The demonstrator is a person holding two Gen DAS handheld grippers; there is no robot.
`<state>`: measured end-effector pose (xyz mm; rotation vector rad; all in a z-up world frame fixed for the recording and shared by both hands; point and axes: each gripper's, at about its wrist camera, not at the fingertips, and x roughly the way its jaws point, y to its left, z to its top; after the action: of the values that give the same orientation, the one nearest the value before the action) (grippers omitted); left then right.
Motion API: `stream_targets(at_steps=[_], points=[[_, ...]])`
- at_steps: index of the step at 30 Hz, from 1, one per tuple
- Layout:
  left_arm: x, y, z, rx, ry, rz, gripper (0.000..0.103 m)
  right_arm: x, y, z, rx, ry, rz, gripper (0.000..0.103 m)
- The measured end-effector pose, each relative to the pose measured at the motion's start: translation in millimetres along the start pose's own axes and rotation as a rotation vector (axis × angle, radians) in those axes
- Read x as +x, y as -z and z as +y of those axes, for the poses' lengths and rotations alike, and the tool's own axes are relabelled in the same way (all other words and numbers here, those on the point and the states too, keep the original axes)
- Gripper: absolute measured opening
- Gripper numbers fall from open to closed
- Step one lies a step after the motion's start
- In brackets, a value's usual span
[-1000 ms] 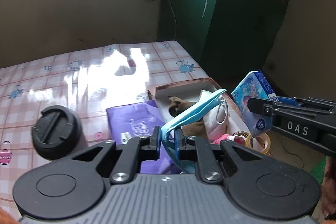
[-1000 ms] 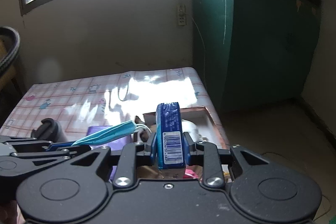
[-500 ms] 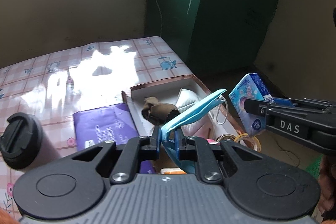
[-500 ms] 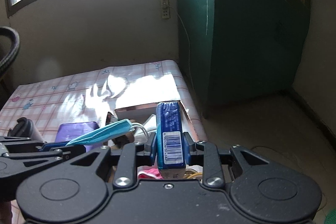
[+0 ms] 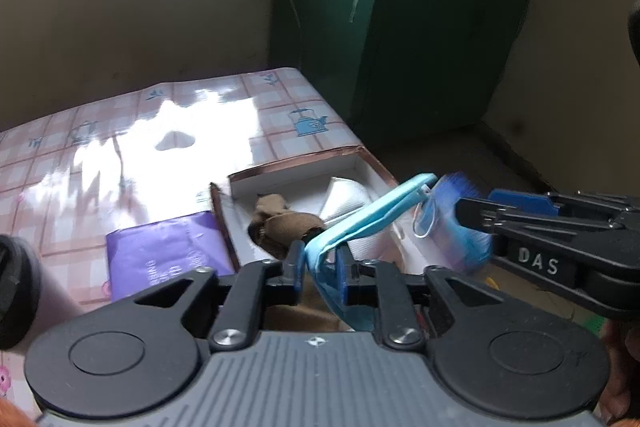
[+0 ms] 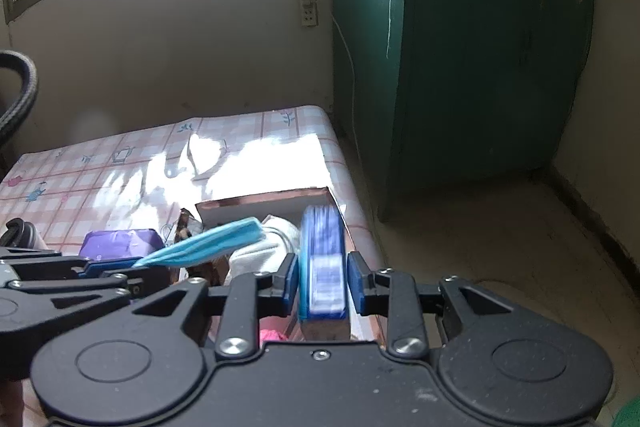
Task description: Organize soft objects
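Observation:
My left gripper (image 5: 321,267) hovers over an open cardboard box (image 5: 296,169) at the table's right end. Its jaws are opening, and a light blue face mask (image 5: 360,223) stands loosely between them, sticking out over the box. My right gripper (image 6: 323,281) is over the same box (image 6: 264,199). Its jaws are opening too, with a gap on each side of the blue tissue pack (image 6: 322,259), which is blurred. From the left wrist camera, the right gripper (image 5: 480,223) and the pack (image 5: 456,227) sit at the right. In the box lie a brown cloth (image 5: 280,227) and a white mask (image 5: 344,199).
A purple packet (image 5: 160,251) lies on the checked tablecloth (image 5: 120,155) left of the box. A black-lidded cup (image 5: 16,283) stands at the far left. A green door (image 6: 460,67) and bare floor (image 6: 500,227) lie beyond the table's right edge.
Both grippers have moved forward and lower over the box. Their jaws, which were shut on the mask and the tissue pack, have parted. The pack now looks blurred.

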<state>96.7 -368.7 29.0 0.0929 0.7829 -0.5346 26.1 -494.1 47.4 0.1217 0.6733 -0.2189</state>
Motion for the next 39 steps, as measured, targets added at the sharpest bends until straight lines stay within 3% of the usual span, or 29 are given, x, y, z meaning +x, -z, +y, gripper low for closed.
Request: stream_targets(at_steps=[1,7,14,16,21,25,30,39], points=[[1,1,-1,0.008,0.005,-0.001,0.047,0,1,-1,0.005,-0.011,-0.002,0.058],[-5,5,5,-0.009,0.001,-0.002,0.06,-9,6,-3,0.016,-0.013,-0.003,0.057],[-35,12,10,-0.048,-0.067,-0.024,0.07,-38,11,-6,0.017,0.006,-0.021,0.063],[-48,17,12,-0.075,-0.09,-0.015,0.084,-49,15,-5,0.006,0.004,-0.02,0.065],[-82,37,11,-0.114,-0.175,-0.027,0.103,-69,29,-2,-0.046,-0.028,0.016,0.07],[-89,58,7,-0.099,-0.204,0.005,0.103,-78,45,-1,-0.076,-0.085,0.079,0.073],[-81,82,7,-0.096,-0.211,0.071,0.103,-74,64,6,-0.114,-0.088,0.16,0.074],[-78,92,7,-0.151,-0.235,0.081,0.103,-65,78,2,-0.103,-0.088,0.217,0.075]])
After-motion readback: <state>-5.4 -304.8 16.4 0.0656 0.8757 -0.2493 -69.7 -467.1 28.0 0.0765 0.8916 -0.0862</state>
